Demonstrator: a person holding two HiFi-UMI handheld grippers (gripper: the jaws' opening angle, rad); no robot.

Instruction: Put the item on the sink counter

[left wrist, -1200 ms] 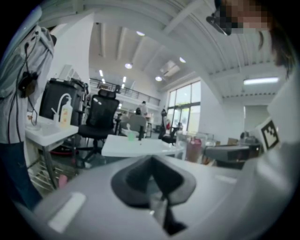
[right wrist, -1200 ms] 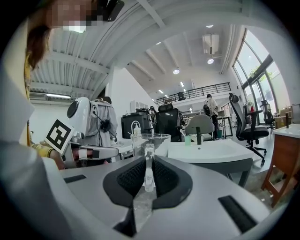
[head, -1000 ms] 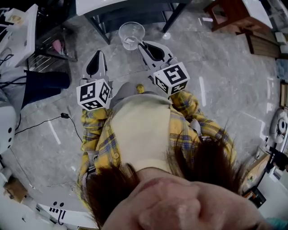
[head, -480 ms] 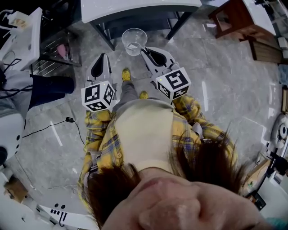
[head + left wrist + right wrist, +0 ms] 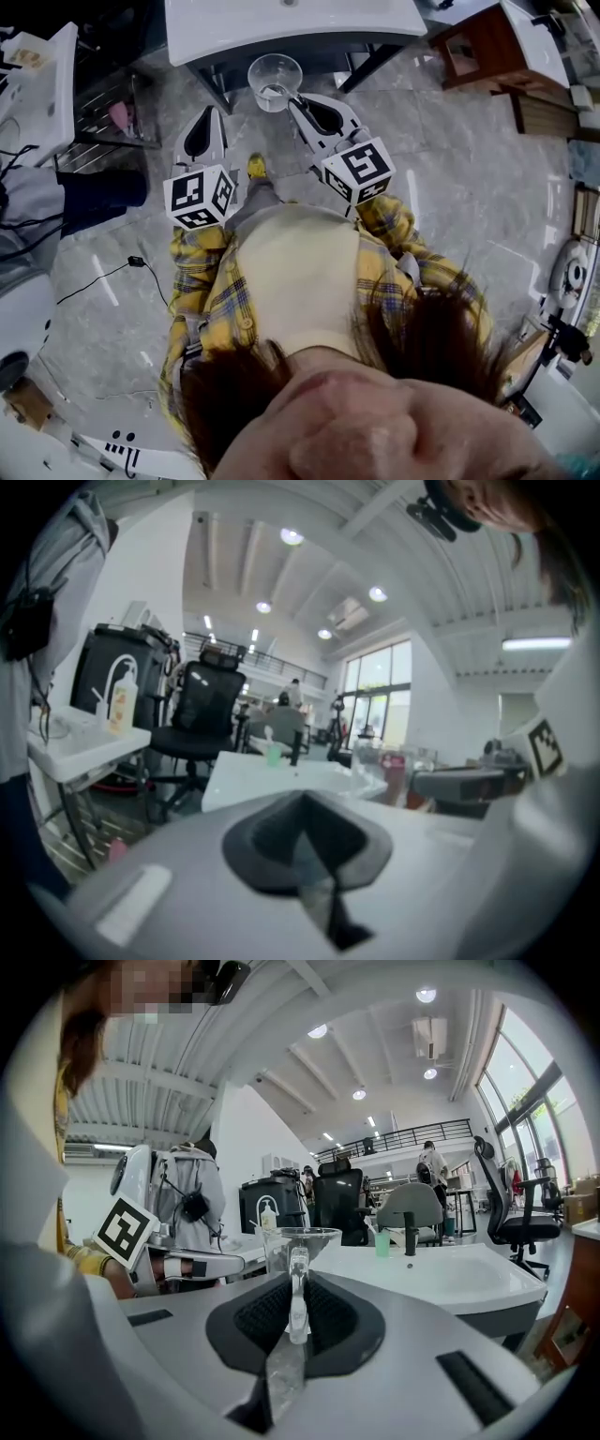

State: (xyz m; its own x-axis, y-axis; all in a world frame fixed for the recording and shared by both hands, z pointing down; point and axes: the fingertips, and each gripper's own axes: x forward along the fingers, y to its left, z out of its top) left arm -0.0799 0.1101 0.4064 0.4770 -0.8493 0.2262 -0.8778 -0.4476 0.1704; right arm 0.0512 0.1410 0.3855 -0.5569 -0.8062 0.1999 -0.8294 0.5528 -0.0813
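A clear plastic cup hangs in the air just in front of the white sink counter, over the grey floor. My right gripper is shut on the cup's near wall. In the right gripper view the cup stands upright between the jaws of my right gripper, with the sink counter close behind it. My left gripper is beside it on the left, shut, with nothing in it. In its own view the left gripper points at the sink counter.
A black faucet and a small green cup stand on the counter. A white side table with a soap bottle is at the left, and office chairs stand behind. A wooden stool is at the right.
The person has stepped towards the sink counter, so more of it shows at the top of the head view. The cup, still held, is now near the counter's front edge.
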